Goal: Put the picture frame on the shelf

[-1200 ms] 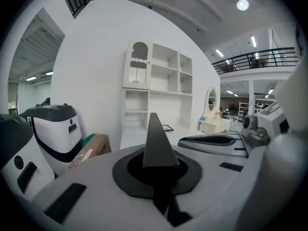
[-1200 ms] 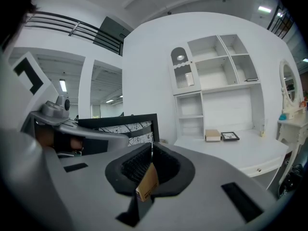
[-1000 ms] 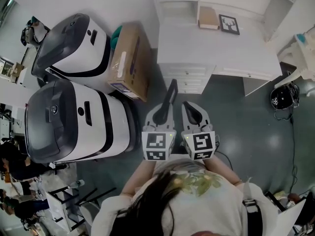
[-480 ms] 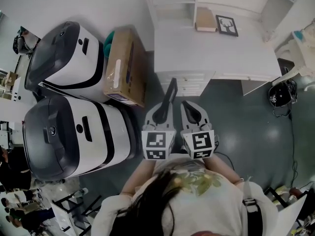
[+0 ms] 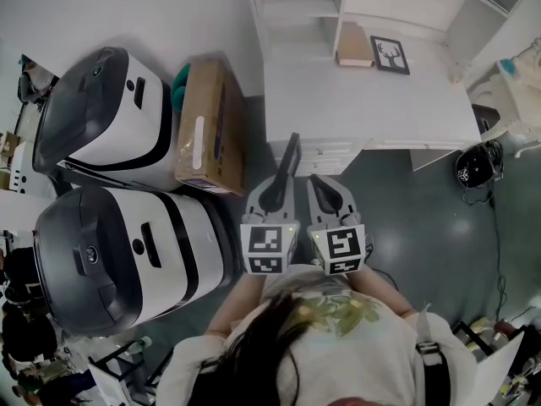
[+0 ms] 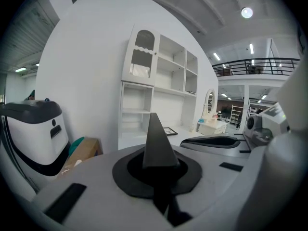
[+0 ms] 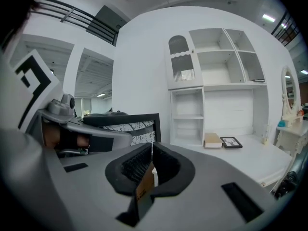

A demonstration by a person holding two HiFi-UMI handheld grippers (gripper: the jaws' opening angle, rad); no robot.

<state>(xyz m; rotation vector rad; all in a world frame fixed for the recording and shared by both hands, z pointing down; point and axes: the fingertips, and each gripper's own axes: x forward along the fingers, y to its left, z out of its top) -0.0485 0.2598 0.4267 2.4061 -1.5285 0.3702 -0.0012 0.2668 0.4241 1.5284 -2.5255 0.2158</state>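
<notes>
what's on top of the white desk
On the desk lie a tan box and a small black-framed picture, side by side near the back. Anything under the box is covered.

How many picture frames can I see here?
2. One frame lies on the desk beside a book; the other frame is clamped in the left tool. More may be hidden.

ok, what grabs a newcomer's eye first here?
Two bulky white-and-black machines fill the floor at the person's left, with a cardboard box beside them. Front and centre, the left gripper is shut on a dark picture frame, seen edge-on from above. Ahead stands a white desk with shelves, a small framed picture lying on it.
</notes>
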